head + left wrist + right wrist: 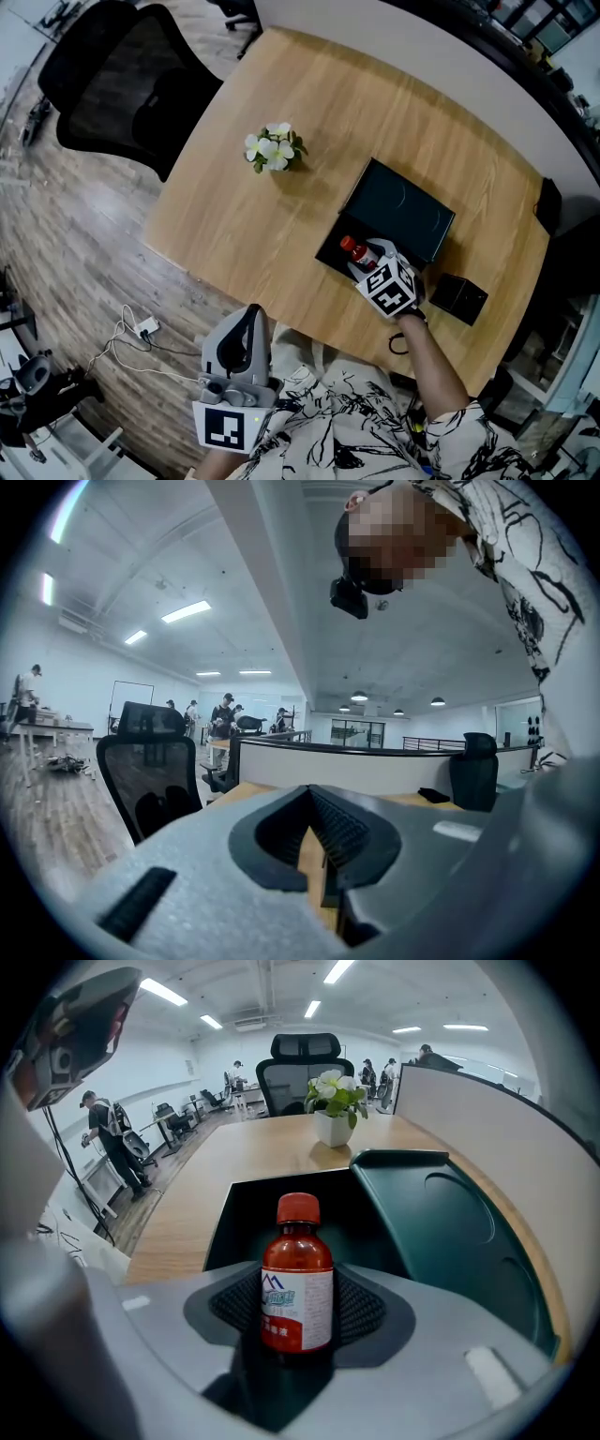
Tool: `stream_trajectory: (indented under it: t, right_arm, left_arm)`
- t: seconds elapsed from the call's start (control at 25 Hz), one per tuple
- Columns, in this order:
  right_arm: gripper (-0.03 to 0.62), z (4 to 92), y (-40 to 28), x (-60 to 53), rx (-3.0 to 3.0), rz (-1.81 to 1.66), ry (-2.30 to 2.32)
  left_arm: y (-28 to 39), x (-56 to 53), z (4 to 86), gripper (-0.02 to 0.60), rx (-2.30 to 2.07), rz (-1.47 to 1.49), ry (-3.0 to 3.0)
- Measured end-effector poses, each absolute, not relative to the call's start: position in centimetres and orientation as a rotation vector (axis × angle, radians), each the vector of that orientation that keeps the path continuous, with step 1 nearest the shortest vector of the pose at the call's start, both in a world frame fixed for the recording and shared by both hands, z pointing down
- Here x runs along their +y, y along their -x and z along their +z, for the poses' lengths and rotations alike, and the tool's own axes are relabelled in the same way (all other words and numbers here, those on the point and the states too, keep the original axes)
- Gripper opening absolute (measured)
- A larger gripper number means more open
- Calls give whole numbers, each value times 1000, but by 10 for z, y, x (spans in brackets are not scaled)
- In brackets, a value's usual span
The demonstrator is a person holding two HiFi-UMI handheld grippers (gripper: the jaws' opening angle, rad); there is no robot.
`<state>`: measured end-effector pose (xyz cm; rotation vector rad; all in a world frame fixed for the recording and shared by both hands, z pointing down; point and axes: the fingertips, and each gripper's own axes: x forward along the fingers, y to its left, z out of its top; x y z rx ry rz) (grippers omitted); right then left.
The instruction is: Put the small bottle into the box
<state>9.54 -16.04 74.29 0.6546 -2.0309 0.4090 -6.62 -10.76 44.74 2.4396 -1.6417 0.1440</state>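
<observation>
Right gripper [297, 1309]: jaws pinching the small amber plastic bottle with red cap and white label [297, 1274] low on its body, upright. In the head view the bottle sits at the near end of the open dark green rectangular box [330, 251], with the lid [403, 208] laid back on the pale wooden surface [281, 112]. Cannot tell whether the base touches the box floor.

Left gripper [246, 328]: off the near edge, jaws drawn nearly together, nothing between them.

Judgement: lower straight down, keep clear of the near wall, and release only once the base seats, or the bottle may tip.

White flowers [275, 147] stand on the wooden table [234, 216], a black chair [112, 75] beside it.
</observation>
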Motion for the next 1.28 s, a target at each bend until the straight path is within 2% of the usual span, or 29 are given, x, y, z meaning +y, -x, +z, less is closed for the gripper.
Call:
stream_trajectory:
  t: [0.84,1.0,1.28]
  right_arm:
    - [238,757,-92,-162,-2019,409,-631]
    - [255,740,-89,-166,-2097,434,-679]
    - [244,691,-91,-164,-2226,469,-757]
  left_arm:
    - [81,-106,456,2,-1635,131,-2404]
    - [78,-105,454,2,-1624,134,-2422]
    - [61,-106,441,2,-1590,109,-2483]
